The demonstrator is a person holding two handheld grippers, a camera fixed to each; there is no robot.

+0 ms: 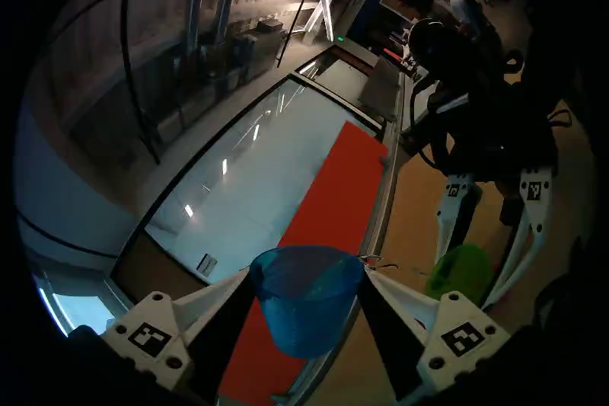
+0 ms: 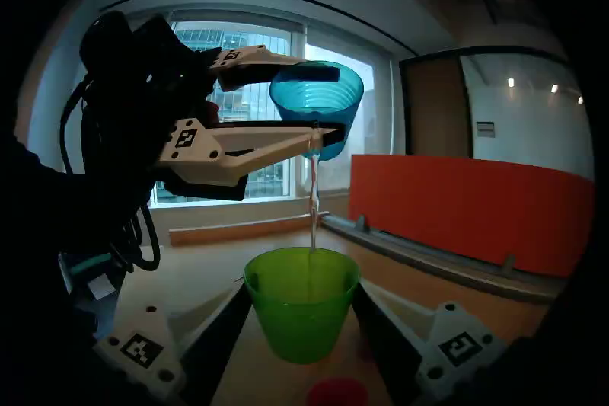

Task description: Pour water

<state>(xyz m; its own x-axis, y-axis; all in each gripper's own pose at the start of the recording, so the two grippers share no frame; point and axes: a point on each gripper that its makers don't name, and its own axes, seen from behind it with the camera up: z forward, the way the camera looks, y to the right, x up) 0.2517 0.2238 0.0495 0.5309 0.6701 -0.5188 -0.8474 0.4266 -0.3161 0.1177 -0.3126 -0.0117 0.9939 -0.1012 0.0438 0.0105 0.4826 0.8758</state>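
Right gripper view: right tongs [image 2: 303,292] clamp a green cup [image 2: 303,326] over the tabletop [image 2: 205,273], beside a red round object [image 2: 337,392]. Higher up, left tongs [image 2: 335,101] grip a tilted blue cup [image 2: 316,94], its water [image 2: 312,200] streaming into the green one. An orange partition [image 2: 472,208] stands beyond.

The left gripper [image 1: 306,275] and right gripper [image 2: 301,290] have white fingers [image 1: 199,303], black inner pads [image 1: 227,324], square coded tags [image 1: 149,338] at their bases, and black cables [image 2: 156,244] behind.
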